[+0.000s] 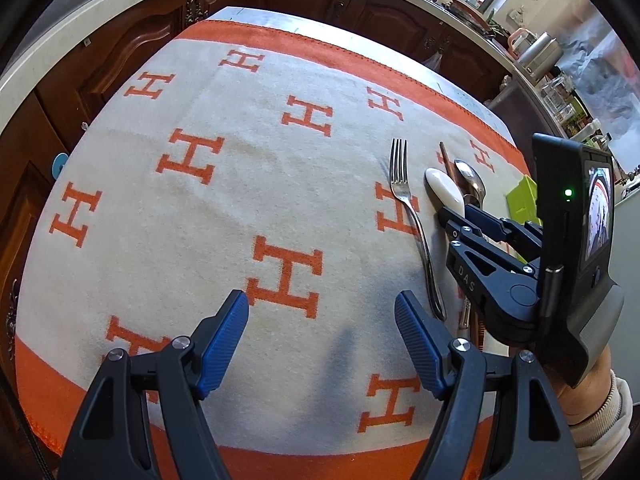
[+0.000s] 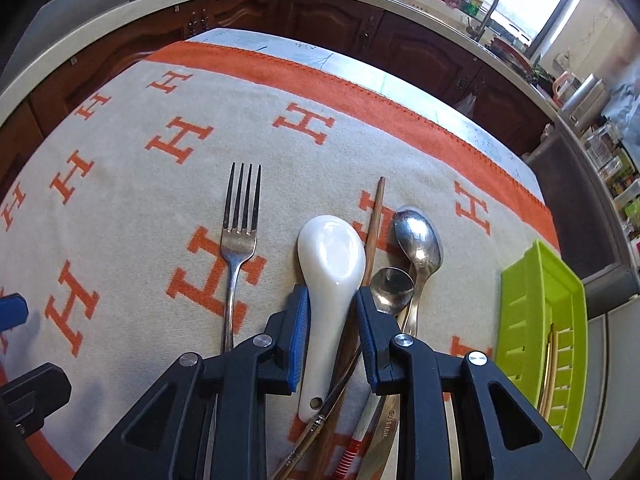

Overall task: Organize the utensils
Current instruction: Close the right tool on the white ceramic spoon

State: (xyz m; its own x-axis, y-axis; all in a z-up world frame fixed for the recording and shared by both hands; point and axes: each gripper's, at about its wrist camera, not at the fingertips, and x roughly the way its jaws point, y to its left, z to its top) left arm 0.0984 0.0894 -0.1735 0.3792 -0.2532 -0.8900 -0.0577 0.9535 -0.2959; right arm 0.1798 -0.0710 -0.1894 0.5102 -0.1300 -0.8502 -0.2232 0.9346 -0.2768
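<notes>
Several utensils lie side by side on the beige and orange cloth: a steel fork, a white ceramic spoon, a wooden chopstick, a small metal spoon and a larger one. My right gripper is low over this pile. Its narrow jaws straddle the white spoon's handle, and a sliver of chopstick shows beside the right pad. In the left wrist view the fork and white spoon lie to the right, with the right gripper on them. My left gripper is open and empty above bare cloth.
A lime green slotted tray stands at the table's right edge with a gold utensil inside. More handles and a red-striped stick lie under my right gripper. Dark wooden cabinets and a cluttered counter run behind the table.
</notes>
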